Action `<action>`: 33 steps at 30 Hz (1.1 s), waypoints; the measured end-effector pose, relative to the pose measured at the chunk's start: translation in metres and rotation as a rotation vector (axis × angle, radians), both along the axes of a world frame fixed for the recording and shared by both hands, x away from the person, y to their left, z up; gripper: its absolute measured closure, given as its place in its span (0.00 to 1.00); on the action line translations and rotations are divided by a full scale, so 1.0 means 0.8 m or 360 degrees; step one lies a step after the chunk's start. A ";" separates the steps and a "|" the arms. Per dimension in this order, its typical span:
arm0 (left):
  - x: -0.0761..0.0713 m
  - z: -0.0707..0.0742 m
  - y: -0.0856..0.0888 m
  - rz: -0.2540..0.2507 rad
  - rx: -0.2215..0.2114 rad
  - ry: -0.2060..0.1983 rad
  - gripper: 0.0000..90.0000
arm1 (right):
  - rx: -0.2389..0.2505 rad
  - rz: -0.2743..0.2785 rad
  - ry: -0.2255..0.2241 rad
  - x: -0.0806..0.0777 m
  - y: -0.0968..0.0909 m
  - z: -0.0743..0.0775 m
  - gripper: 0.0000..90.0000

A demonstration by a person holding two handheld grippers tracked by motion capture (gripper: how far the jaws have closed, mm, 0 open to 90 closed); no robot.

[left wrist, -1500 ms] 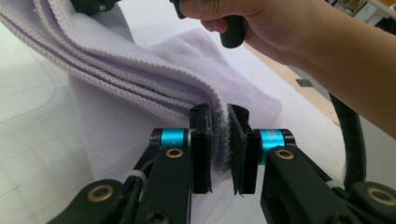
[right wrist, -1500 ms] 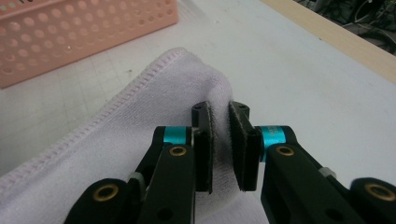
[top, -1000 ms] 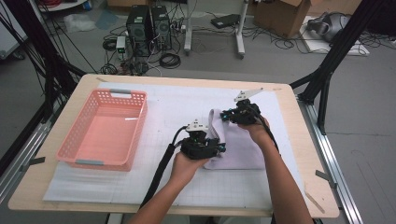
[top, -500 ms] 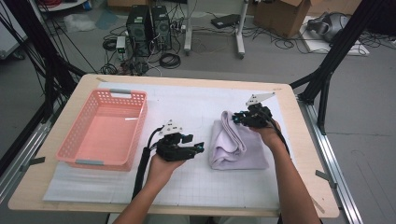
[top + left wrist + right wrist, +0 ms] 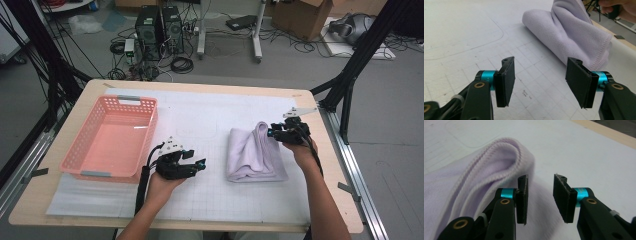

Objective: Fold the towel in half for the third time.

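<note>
Folding job looked mostly done: the lilac towel (image 5: pixel 256 155) lay folded into a narrow strip on the white mat (image 5: pixel 210 120), right of centre, with one ridge of cloth standing up along its far-right side. That ridge was not flattened, so a last tidy or another fold may have been left; moving it to the pink basket (image 5: pixel 111 137) at the left, which had nothing in it, could also be pending, judging only from the layout.

Left gripper (image 5: pixel 197 164) sat on the near side between basket and towel, apart from the cloth. Its jaws had just been opening and stood wide apart with nothing between them; in the left gripper view the pads (image 5: pixel 507 80) framed bare mat, with the towel (image 5: pixel 571 32) farther off.

Right gripper (image 5: pixel 272 132) was at the towel's far-right edge, just beside the raised fold. Its jaws had just been opening too; in the right gripper view the fingers (image 5: pixel 522 198) were parted, no cloth pinched, the towel's hem (image 5: pixel 499 157) beside and beyond the left jaw.

Pose: both forearms came in from the near edge, left hand low and pointing right toward the towel, right wrist pointing left at it.
</note>
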State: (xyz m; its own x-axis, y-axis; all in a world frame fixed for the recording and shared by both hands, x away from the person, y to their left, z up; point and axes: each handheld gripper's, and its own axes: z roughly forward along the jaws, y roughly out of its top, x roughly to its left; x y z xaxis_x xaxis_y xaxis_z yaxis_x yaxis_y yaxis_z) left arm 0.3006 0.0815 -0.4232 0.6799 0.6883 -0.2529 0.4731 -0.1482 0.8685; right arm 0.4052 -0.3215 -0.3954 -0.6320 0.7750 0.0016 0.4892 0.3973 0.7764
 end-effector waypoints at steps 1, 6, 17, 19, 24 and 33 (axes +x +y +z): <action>0.000 -0.002 0.003 -0.0007 0.0005 -0.0006 0.45 | 0.0006 -0.0049 0.0000 -0.006 -0.006 0.001 0.67; -0.002 -0.006 0.013 -0.0009 0.0002 -0.0019 0.45 | 0.0086 -0.0153 0.0033 -0.043 -0.027 0.000 0.62; -0.015 -0.014 0.034 -0.0007 -0.0011 -0.0049 0.45 | 0.0180 -0.0088 0.0038 -0.111 -0.001 -0.017 0.54; -0.017 -0.015 0.037 -0.0002 -0.0005 -0.0049 0.45 | 0.0201 -0.0082 0.0026 -0.117 0.008 -0.017 0.52; -0.021 -0.012 0.040 0.0003 -0.0013 -0.0057 0.45 | 0.0202 -0.0082 0.0055 -0.128 0.036 -0.018 0.52; -0.027 -0.011 0.043 0.0004 -0.0015 -0.0057 0.45 | 0.0147 -0.0212 0.0166 -0.130 0.036 -0.028 0.92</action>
State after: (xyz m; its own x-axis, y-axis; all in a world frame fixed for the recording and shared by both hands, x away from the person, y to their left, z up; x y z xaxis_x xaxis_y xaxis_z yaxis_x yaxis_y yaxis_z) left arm 0.2788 0.1162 -0.4324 0.6869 0.6878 -0.2349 0.4418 -0.1385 0.8863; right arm 0.3009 -0.2927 -0.4181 -0.5166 0.8453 0.1365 0.6123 0.2533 0.7490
